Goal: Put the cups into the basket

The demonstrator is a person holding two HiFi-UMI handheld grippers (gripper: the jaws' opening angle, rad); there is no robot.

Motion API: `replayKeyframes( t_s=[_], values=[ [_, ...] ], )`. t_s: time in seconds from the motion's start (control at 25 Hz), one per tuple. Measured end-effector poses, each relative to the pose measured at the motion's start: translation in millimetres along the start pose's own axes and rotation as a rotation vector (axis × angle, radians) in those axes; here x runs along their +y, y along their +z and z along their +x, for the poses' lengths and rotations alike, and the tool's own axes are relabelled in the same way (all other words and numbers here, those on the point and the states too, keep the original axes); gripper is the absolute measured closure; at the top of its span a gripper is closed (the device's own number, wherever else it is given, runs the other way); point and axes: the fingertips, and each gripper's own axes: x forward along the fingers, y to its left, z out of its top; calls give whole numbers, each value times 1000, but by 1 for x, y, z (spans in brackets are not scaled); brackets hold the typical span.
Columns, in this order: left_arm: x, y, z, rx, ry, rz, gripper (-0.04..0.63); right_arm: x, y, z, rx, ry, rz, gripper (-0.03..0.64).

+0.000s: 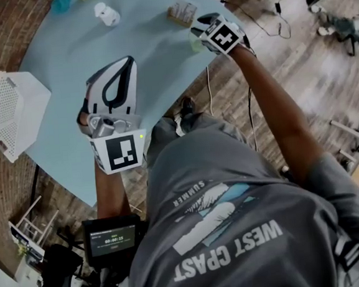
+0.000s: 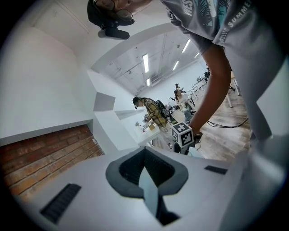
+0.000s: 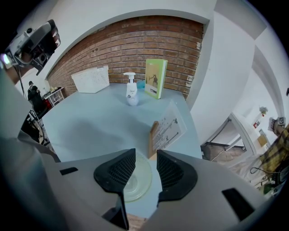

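The pale green cup (image 3: pixel 134 179) stands mouth up on the light blue table (image 3: pixel 86 122), just beside the sign stand (image 3: pixel 166 130), on the side towards the person and close to the table's edge. Only its own bottom shows inside.

The right gripper (image 3: pixel 146 153) hangs over the cup with its jaws apart and clamped on nothing. In the right gripper view one pad (image 3: pixel 118 170) overlaps the cup's rim and the rest of the cup shows through the gap. The right arm is stretched well forward from the grey T-shirt, forearm bare, reaching to the stand's corner of the table.

The left arm is bent, so the left gripper (image 1: pixel 125 66) sits well back from the stand, over the near part of the table. Its jaws are together, point away from the person, and hold nothing.

The white basket (image 1: pixel 13 110) is far from the stand, tilted at the opposite edge of the table; its inside cannot be made out. A white pump bottle (image 3: pixel 131 91) and a green book (image 3: pixel 156 78) stand beyond the stand, towards the brick wall.
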Motion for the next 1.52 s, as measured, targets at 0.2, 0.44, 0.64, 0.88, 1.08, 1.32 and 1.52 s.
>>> replayKeyframes(
  t_s=[0.2, 0.44, 0.64, 0.88, 1.08, 1.32, 1.52],
  values=[
    [0, -4, 7, 1, -8, -7, 595, 3, -3, 3, 16, 41, 22, 479],
    [0, -3, 15, -3, -16, -9, 595, 6, -21, 14, 96, 90, 32, 479],
    [1, -5, 19, -1, -23, -15, 595, 13, -34, 21, 148, 124, 48, 483],
    [4, -8, 25, -5, -33, -17, 594, 18, -31, 21, 138, 143, 70, 575],
    [7, -10, 24, -8, -37, -13, 595, 19, -23, 13, 121, 131, 66, 577],
    [16, -21, 17, -5, -29, -19, 595, 19, -3, 6, 97, 111, 47, 577],
    [23, -31, 10, -6, -18, -30, 594, 21, 20, 0, 74, 97, 23, 577]
  ],
)
